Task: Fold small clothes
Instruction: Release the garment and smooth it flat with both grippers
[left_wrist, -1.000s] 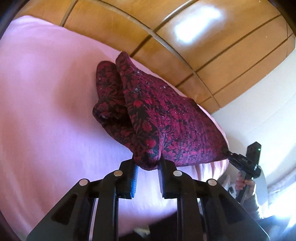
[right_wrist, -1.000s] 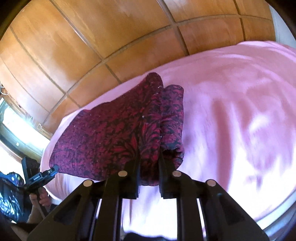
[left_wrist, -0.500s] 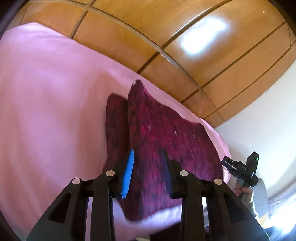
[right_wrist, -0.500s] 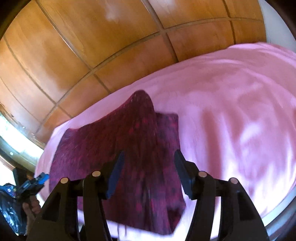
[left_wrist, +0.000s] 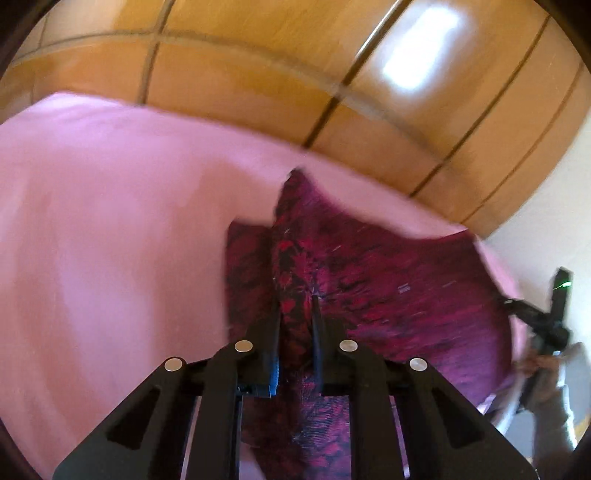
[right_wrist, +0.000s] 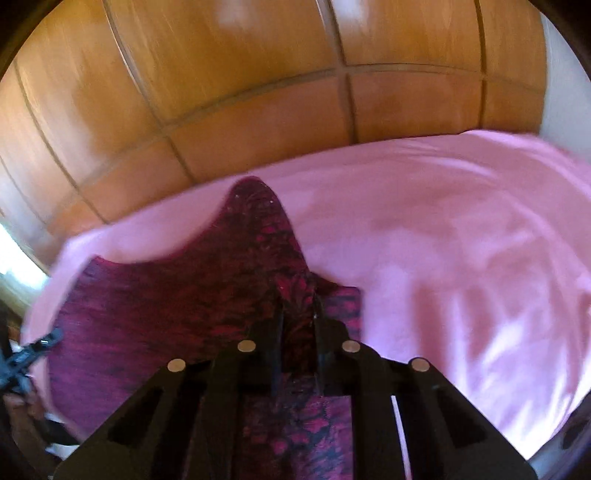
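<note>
Both grippers closing on the cloth's near folds

Your left gripper (left_wrist: 295, 306) and right gripper (right_wrist: 299, 306) each nip a ridge of the crimson-and-black floral garment (left_wrist: 388, 280) lying on the pink bedsheet (left_wrist: 110, 240); blurred, thin bites may slip, spoiling the fold.

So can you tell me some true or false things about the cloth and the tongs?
1. The cloth is dark red with a black pattern. True.
2. The cloth lies on a green sheet. False: the sheet is pink.
3. The left tongs have a fold of cloth between them as they close. True.
4. The right tongs are far from the cloth. False: cloth sits between them too, and they are closing.
5. Behind the bed are wooden panels. True.
</note>
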